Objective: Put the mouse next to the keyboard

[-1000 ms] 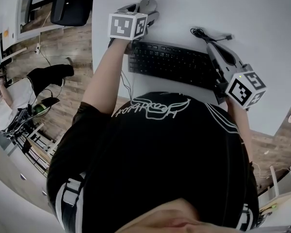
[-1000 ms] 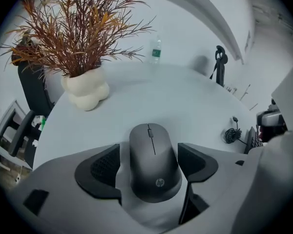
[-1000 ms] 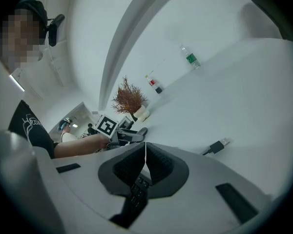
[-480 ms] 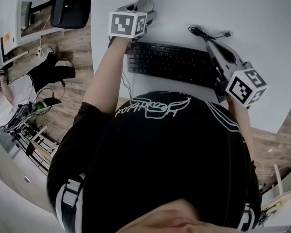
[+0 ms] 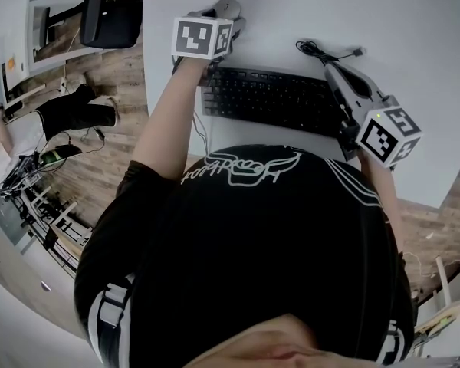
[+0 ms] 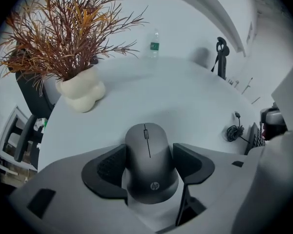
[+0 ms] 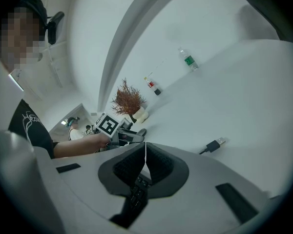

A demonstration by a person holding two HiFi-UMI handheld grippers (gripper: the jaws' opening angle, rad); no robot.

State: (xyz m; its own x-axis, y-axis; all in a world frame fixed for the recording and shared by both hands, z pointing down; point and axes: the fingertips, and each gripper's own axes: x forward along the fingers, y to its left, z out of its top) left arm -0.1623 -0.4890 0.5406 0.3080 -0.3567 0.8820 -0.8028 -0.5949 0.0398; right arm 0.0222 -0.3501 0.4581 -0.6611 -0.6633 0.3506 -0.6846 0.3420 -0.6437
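White desk (image 5: 414, 52) fills the far part of the head view, and a wooden floor (image 5: 100, 167) shows at the left. On the desk a black keyboard (image 5: 272, 98) lies across, close to me. A plant (image 6: 73, 48) with reddish dry branches stands in a pale pot far to the left in the left gripper view.

I hold the left gripper (image 5: 224, 14) at the far left corner of the keyboard. Its jaws are closing, and the mouse (image 6: 149, 155) sits between them, its wheel end pointing away. The dark pads (image 6: 110, 167) seem to touch both flanks of it. The mouse rests on the desk just beyond that corner of the keyboard.

I hold the right gripper (image 5: 333, 71) over the right end of the keyboard. In its own view the jaws are pressed together with only a thin line between them and nothing held, and some keys show under them.

A coiled black cable (image 5: 322, 52) lies just beyond the right part of the keyboard. A small bottle (image 6: 155, 44) stands at the far edge of the desk.
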